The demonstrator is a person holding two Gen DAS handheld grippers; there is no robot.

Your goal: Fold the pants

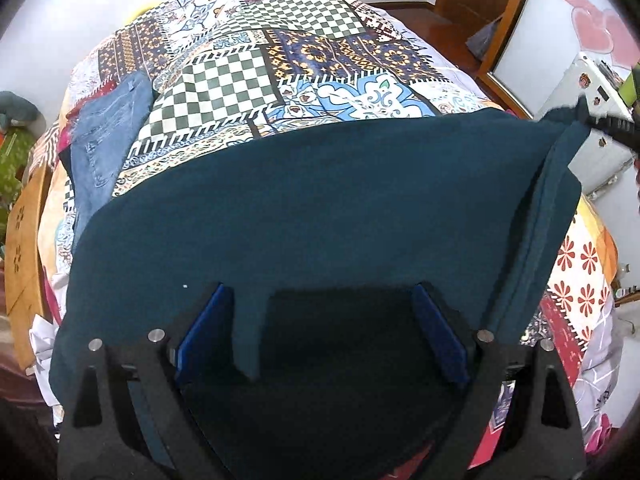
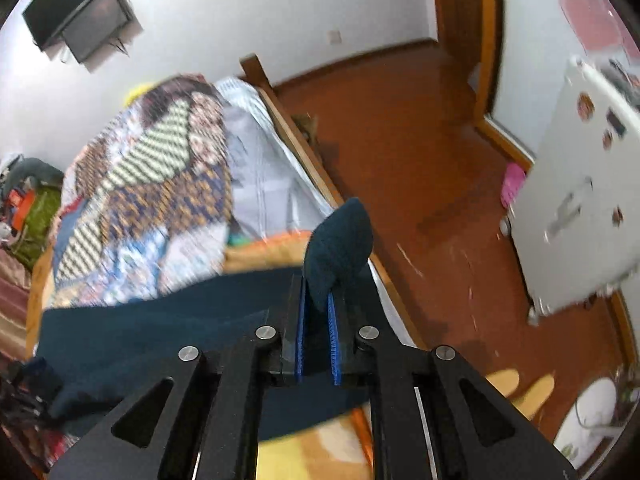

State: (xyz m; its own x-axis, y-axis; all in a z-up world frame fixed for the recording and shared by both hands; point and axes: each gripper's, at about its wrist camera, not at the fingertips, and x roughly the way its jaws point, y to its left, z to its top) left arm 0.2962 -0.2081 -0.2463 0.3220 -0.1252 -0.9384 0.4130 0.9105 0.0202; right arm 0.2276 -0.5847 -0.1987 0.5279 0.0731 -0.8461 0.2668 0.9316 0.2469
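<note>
A: Left wrist view first. What's nearest?

B: The left gripper [image 1: 320, 332], jaws spread wide above the dark teal pants [image 1: 312, 200], nothing between the pads.

A: And the pants themselves?

B: Spread flat across the near end of the patchwork quilt [image 1: 280, 76]. Folded blue jeans [image 1: 106, 140] lie further off, to the left.

A: The right gripper [image 2: 318, 300]?

B: Pressed together on a bunched corner of the pants, lifted over the bed's edge. Beyond it, red-brown floor [image 2: 404, 140] and a white cabinet [image 2: 576, 200].

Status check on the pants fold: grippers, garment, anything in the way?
Right gripper shut on teal pants edge, lifted. Left gripper open over them, holding nothing. Folded jeans lie beside on the quilt, not blocking.
</note>
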